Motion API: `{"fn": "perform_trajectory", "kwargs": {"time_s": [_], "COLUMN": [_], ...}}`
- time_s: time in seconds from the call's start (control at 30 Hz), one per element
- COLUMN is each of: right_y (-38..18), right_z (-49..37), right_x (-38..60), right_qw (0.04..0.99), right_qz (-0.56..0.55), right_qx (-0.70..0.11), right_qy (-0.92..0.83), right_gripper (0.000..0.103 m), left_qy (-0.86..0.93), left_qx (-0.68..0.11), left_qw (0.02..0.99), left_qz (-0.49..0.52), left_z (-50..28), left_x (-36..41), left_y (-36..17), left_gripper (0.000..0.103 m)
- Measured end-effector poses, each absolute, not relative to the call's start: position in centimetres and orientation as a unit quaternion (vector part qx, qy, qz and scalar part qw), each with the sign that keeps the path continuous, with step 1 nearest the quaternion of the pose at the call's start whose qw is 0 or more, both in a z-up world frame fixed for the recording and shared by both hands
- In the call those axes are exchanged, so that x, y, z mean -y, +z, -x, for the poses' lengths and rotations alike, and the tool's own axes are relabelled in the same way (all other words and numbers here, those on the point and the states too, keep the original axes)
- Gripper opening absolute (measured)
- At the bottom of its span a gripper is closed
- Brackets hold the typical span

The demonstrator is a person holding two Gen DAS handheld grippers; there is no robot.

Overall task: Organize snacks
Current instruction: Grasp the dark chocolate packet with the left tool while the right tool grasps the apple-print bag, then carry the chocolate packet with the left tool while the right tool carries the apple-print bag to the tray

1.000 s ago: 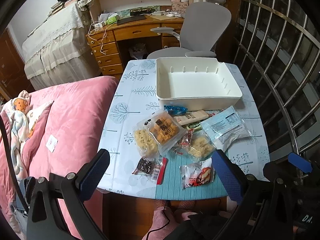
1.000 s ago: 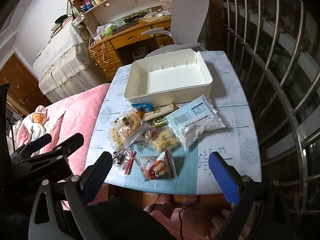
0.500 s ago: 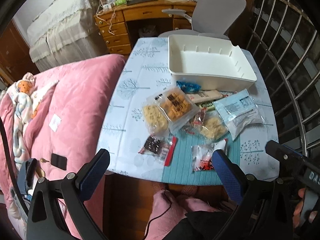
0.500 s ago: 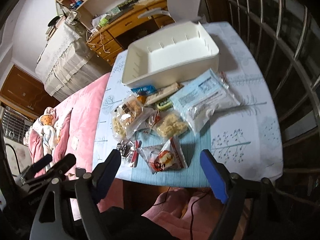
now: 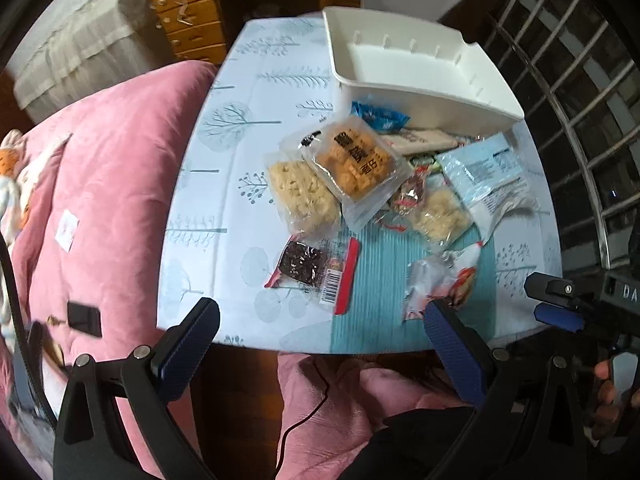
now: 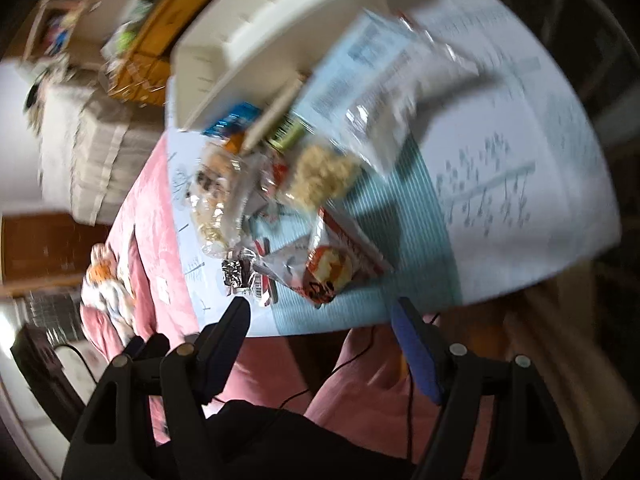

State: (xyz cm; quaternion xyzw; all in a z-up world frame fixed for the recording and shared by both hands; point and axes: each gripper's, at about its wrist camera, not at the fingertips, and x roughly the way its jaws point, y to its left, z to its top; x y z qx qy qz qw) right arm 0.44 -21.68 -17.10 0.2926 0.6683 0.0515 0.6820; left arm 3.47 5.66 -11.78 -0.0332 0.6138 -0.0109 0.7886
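Crinkly plastic snack packs [image 5: 360, 168] heaped at 6 o'clock of smooth rectangular white bin [image 5: 408, 64]; left gripper [image 5: 320, 336] & right gripper [image 6: 320, 320] both spread, holding nothing

A small table under a pale tree-printed cloth [image 5: 248, 168] fills the frame's centre. A white rectangular plastic bin [image 5: 416, 68] sits on it at upper right. Below the bin, a pile of clear-wrapped snack packets [image 5: 352, 168] lies across the middle. A dark brownie packet with a red edge [image 5: 316, 270] lies lowest, near the table's bottom edge. A pink quilted bed [image 5: 100, 200] runs along the left.
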Motion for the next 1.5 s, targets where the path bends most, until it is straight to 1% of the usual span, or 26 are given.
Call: {"fn": "perform_trajectory", "kwargs": {"time_s": [0.2, 0.47, 0.67, 0.77, 0.87, 0.93, 1.03, 1.1, 1.23, 1.3, 1.43, 1.5], "right_y": [-20.6, -24.3, -25.9, -26.8, -27.6, -28.0, -28.5, -28.7, -29.3, -29.3, -29.2, -29.1], "right_z": [0.1, 1.1, 0.5, 0.4, 0.5, 0.5, 0.2, -0.2, -0.5, -0.7, -1.4, -1.5], "right_x": [21.0, 20.1, 20.2, 20.5, 20.8, 21.0, 21.0, 20.8, 21.2, 21.2, 21.1, 21.1], "right_qw": [0.624, 0.564, 0.558, 0.547, 0.534, 0.528, 0.526, 0.524, 0.522, 0.52, 0.519, 0.518], "right_qz": [-0.379, -0.498, -0.522, -0.534, -0.543, -0.549, -0.547, -0.548, -0.546, -0.544, -0.538, -0.538], "right_qx": [-0.683, -0.654, -0.631, -0.626, -0.626, -0.625, -0.628, -0.629, -0.632, -0.636, -0.642, -0.644], "right_qy": [-0.007, -0.082, -0.134, -0.154, -0.168, -0.17, -0.172, -0.174, -0.171, -0.171, -0.169, -0.166], "right_gripper": [0.074, 0.074, 0.074, 0.073, 0.069, 0.069, 0.069, 0.068, 0.065, 0.063, 0.061, 0.058], "left_qy": [-0.041, -0.075, -0.112, -0.121, -0.123, -0.122, -0.123, -0.121, -0.119, -0.119, -0.119, -0.117], "left_qx": [-0.652, -0.685, -0.715, -0.729, -0.736, -0.745, -0.756, -0.761, -0.769, -0.773, -0.78, -0.783], "left_qw": [0.757, 0.723, 0.686, 0.668, 0.658, 0.647, 0.633, 0.627, 0.618, 0.614, 0.606, 0.603], "left_qz": [0.005, -0.046, -0.072, -0.089, -0.101, -0.108, -0.111, -0.114, -0.112, -0.11, -0.1, -0.097], "left_z": [-6.2, -9.2, -11.6, -12.6, -13.5, -14.1, -14.6, -14.8, -15.2, -15.5, -15.5, -15.5], "left_x": [-7.1, -7.6, -6.9, -6.4, -6.0, -5.9, -5.3, -5.0, -4.6, -4.6, -4.7, -4.5], "left_y": [-15.3, -19.4, -22.4, -23.6, -24.5, -25.1, -26.1, -26.7, -27.4, -27.7, -28.4, -28.9], "left_gripper": [0.102, 0.101, 0.1, 0.095, 0.093, 0.092, 0.087, 0.079, 0.07, 0.061, 0.052, 0.041]}}
